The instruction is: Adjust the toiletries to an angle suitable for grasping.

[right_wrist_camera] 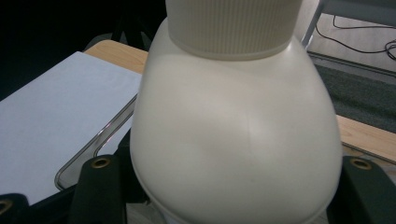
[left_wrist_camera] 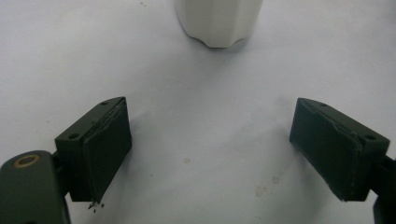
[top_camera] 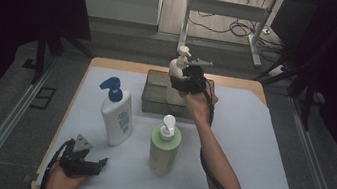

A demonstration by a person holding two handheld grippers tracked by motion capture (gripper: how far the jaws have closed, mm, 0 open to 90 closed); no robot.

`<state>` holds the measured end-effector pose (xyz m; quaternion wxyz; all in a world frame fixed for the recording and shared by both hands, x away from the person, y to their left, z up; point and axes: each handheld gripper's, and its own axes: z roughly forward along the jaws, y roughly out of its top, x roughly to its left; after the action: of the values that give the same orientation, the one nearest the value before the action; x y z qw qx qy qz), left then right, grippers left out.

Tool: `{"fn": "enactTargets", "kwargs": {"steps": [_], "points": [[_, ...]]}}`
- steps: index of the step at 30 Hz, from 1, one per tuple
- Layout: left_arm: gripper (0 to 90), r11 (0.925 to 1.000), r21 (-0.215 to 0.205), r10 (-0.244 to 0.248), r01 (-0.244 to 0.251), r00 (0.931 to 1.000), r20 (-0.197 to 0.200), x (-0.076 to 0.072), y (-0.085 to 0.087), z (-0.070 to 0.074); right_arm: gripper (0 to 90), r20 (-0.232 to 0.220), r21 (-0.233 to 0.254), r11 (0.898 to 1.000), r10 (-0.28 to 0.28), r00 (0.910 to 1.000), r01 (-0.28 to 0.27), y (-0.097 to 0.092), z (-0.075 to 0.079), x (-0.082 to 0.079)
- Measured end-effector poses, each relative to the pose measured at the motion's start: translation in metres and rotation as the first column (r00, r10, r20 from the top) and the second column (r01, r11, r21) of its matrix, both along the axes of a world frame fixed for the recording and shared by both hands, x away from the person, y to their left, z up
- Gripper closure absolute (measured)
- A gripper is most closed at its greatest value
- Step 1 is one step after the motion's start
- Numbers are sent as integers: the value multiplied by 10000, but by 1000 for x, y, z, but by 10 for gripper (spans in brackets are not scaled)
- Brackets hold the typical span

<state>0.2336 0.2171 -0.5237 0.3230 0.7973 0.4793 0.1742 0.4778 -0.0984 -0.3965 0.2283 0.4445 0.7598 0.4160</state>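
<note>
Right gripper [top_camera: 182, 79] was clamped on a cream pump bottle [top_camera: 178, 70] above a clear bin [top_camera: 152, 92]. Left gripper [left_wrist_camera: 210, 144] was held wide open, empty, on the white table [top_camera: 258, 153].

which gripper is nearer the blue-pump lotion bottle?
Left. The left gripper rests open on the table just below and left of the blue-pump lotion bottle; the right gripper holds the white pump bottle over the clear bin, farther off.

The cream pump bottle [top_camera: 178, 68] stands upright over the clear plastic bin [top_camera: 152, 92] at the table's far edge.
</note>
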Motion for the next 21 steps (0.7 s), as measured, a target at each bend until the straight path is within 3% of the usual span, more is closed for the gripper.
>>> {"fn": "enactTargets", "kwargs": {"steps": [14, 21], "points": [[124, 10000, 3, 6, -6, 10000, -6, 0, 0, 0, 371, -241, -71, 10000, -17, 9997, 15, -2, -15, -3], [123, 10000, 8, 10, -10, 10000, -5, 0, 0, 0, 359, -98, -159, 9998, 114, 9999, -116, -4, -20, -7]]}}
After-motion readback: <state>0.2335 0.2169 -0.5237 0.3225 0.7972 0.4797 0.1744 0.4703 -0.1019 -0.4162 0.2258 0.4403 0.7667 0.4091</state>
